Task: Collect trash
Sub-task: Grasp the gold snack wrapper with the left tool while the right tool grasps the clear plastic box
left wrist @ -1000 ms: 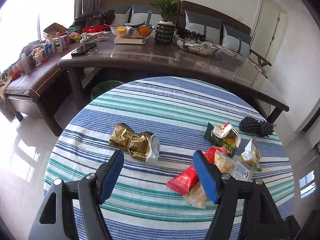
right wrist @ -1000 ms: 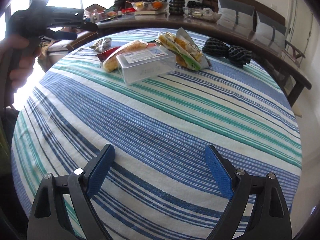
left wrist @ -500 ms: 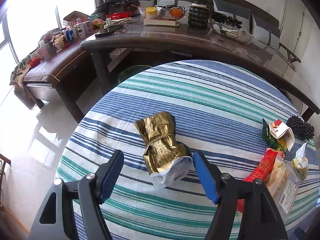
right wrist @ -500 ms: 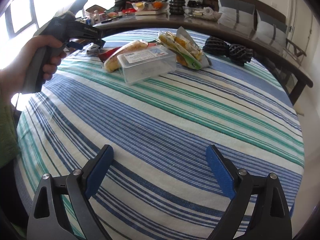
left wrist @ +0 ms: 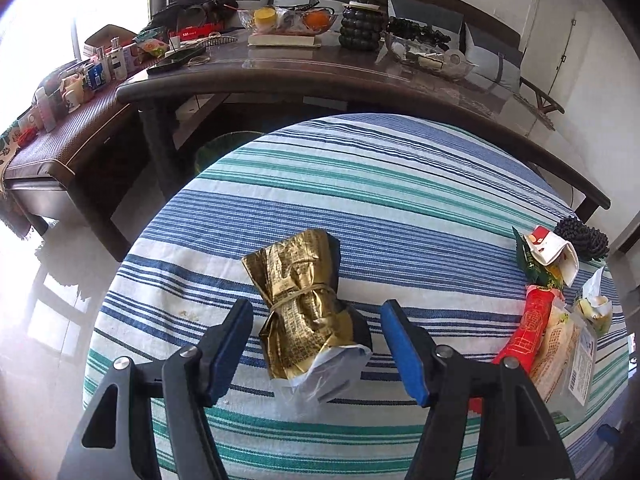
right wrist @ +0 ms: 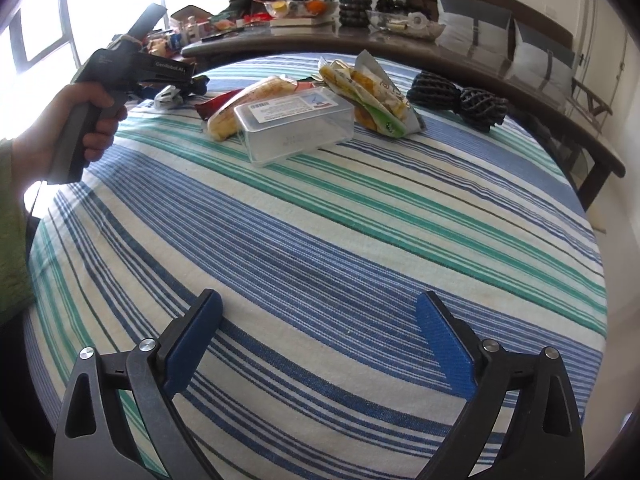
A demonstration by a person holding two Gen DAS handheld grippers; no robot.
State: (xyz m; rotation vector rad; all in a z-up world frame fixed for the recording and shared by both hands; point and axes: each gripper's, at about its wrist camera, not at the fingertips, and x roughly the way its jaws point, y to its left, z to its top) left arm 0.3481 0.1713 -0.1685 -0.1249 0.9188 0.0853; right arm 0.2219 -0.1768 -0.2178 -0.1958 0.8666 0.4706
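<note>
My left claw (left wrist: pixel 316 350) has dropped onto the crumpled gold wrapper (left wrist: pixel 304 304) near the left edge of the striped counter (left wrist: pixel 400 184); a second ago it was farther back. Its jaws are closing around the wrapper, pads not yet touching, so I judge the first pickup is about to happen. The remaining trash pile (left wrist: pixel 552 320) sits at the right edge. My right claw (right wrist: pixel 320 344) hangs spread wide and empty, edging wider.
</note>
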